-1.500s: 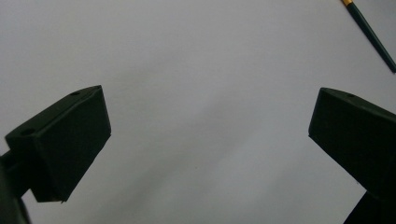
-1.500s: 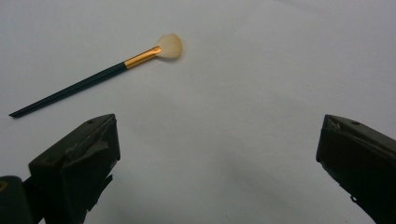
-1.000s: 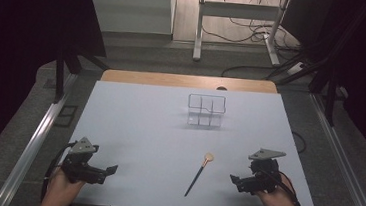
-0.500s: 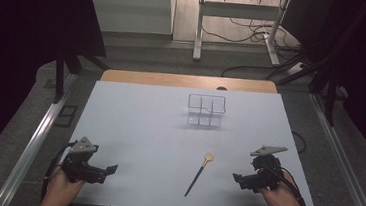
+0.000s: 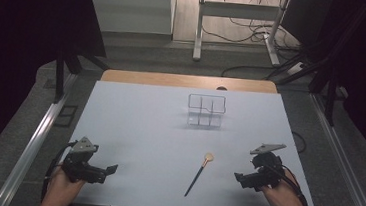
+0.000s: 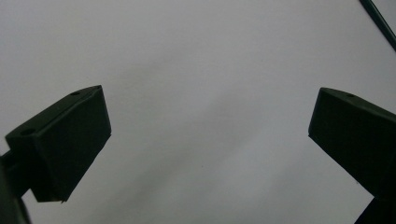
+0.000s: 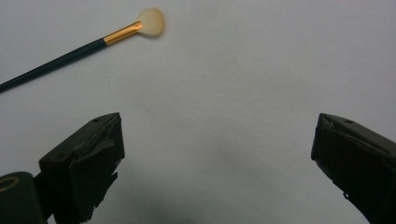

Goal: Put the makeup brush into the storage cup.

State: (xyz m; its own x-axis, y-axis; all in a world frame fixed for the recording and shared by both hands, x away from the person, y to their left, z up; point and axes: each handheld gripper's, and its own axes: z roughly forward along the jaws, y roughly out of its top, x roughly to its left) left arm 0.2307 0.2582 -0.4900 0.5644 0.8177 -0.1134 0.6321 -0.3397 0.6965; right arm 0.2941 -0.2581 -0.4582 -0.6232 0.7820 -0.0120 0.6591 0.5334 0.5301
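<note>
A thin dark-handled brush (image 5: 198,172) with a gold ferrule and pale round head lies near the table's front middle, head pointing away. In the right gripper view the brush (image 7: 84,49) lies at the upper left, ahead of the jaws and apart from them. My right gripper (image 5: 239,179) (image 7: 217,135) rests at the front right, open, with nothing between its jaws. At the front left is my left gripper (image 5: 111,169) (image 6: 210,112), also open and empty, over bare table; the tip of the brush handle (image 6: 379,22) crosses that view's top right corner.
A small wire rack (image 5: 206,110) with several compartments stands on the white table (image 5: 138,129) toward the back middle. A wooden strip runs along the far edge. Metal rails flank both sides. A hand holds each gripper at the front edge.
My right gripper has drifted slightly to the right and away from me. The left gripper and the brush have stayed put.
</note>
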